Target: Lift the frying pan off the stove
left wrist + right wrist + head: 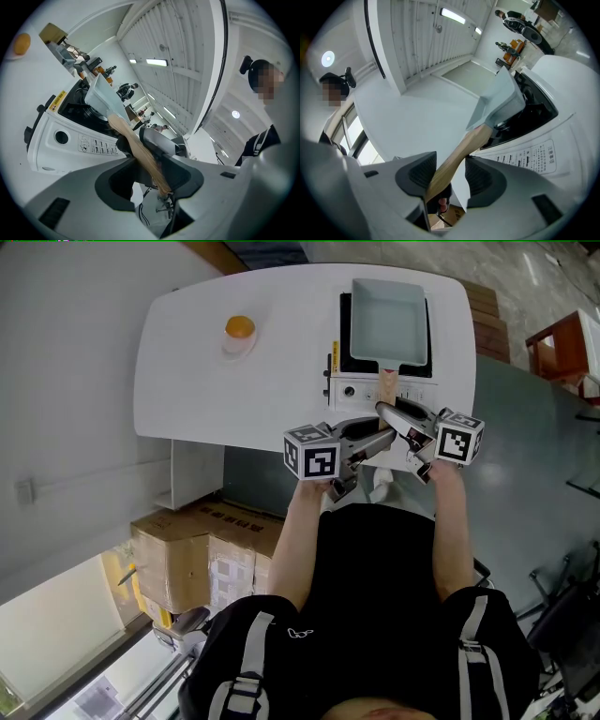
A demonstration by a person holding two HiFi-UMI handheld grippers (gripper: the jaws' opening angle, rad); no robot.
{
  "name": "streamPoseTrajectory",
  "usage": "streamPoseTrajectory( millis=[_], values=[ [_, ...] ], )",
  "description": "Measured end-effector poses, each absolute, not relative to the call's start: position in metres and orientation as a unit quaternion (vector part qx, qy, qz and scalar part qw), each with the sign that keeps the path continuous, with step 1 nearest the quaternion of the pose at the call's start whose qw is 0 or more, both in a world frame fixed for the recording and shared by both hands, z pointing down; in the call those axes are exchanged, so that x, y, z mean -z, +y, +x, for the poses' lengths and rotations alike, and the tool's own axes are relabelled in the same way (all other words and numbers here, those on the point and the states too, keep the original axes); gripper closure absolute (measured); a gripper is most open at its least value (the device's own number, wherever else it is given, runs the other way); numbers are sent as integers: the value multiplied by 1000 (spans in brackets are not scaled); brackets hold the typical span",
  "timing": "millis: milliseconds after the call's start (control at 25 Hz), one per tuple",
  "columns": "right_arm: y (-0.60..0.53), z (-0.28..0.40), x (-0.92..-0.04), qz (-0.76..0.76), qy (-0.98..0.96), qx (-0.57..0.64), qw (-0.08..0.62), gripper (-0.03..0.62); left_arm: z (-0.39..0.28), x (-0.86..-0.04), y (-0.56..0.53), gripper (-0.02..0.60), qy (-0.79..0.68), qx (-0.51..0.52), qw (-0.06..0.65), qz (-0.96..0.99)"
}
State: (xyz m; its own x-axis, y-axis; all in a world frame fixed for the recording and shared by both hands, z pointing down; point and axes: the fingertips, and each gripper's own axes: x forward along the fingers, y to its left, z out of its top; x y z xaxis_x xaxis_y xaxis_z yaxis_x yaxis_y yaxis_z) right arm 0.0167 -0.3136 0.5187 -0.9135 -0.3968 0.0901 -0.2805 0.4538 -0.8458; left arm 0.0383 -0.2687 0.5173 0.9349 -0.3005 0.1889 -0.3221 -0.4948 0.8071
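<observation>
A pale blue rectangular frying pan (387,320) sits on a white portable stove (361,390) on the white table (187,381). Its wooden handle (387,385) points toward me. My right gripper (386,412) comes in from the right and is shut on the handle, which runs slantwise between its pads (459,150). My left gripper (380,435) comes in from the left. The handle's end (154,168) lies deep between its jaws, held there, with the right gripper's jaw just beyond it. In the right gripper view the pan (499,98) stands over the burner.
An orange on a small white dish (239,331) sits at the table's far left. Cardboard boxes (202,554) stand on the floor to my left. Wooden furniture (562,343) is off to the right. The stove's control panel (70,136) faces me at the table's near edge.
</observation>
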Motion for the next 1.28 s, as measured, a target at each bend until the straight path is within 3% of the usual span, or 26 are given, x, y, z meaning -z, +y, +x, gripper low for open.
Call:
streamPoseTrajectory(
  millis=[1280],
  values=[
    [-277, 29, -443, -180, 892, 411, 52, 391, 52, -446, -232, 396, -179, 23, 389, 903]
  ],
)
